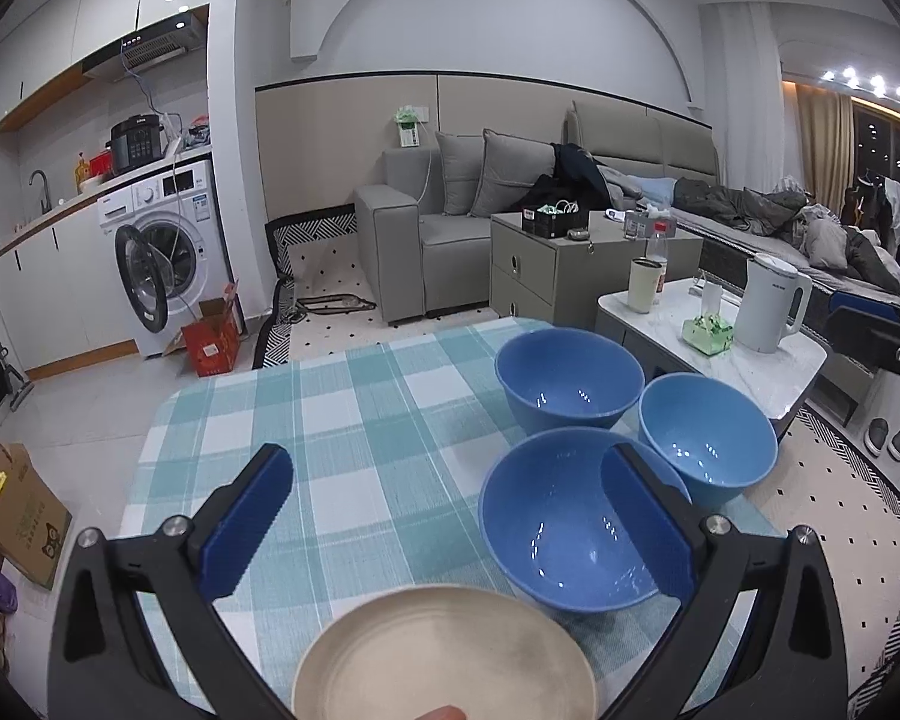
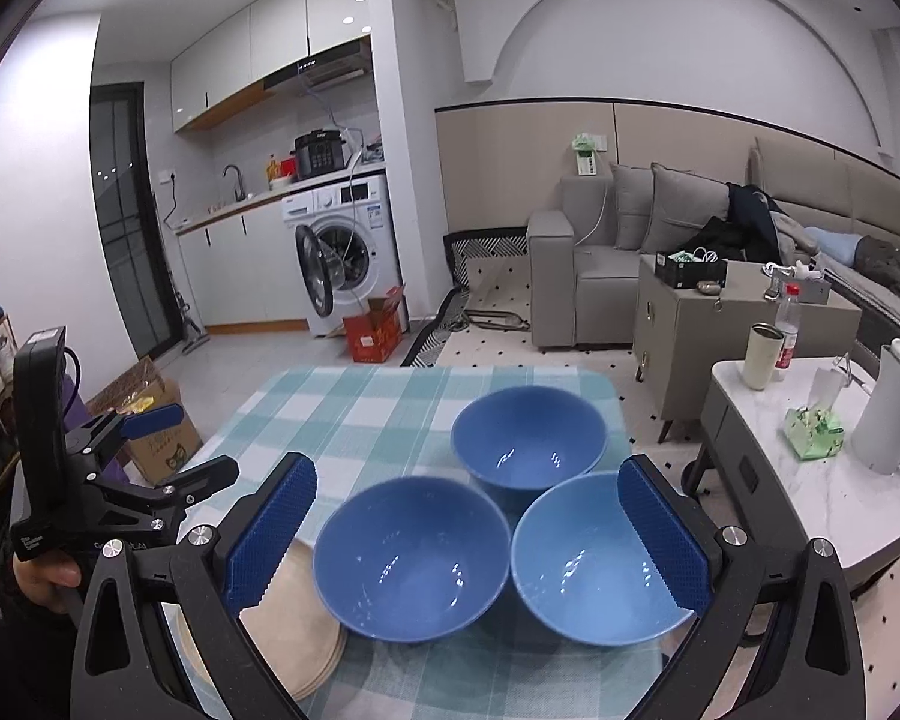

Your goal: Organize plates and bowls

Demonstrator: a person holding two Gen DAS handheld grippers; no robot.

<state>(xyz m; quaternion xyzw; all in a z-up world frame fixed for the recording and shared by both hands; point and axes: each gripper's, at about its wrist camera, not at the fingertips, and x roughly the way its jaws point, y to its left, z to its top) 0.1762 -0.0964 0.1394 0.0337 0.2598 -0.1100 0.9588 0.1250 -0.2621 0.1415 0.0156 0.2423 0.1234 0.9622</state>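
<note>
My left tongs (image 1: 447,516) and right tongs (image 2: 468,531) both hang spread, gripping nothing. Three blue bowls (image 2: 411,558) sit unstacked on the tabletop (image 2: 354,414), beige plates (image 2: 306,636) already piled beside them; nesting the bowls remains.

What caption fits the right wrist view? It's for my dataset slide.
Open right gripper poised above three blue bowls and stacked beige plates on a checked tablecloth.
</note>
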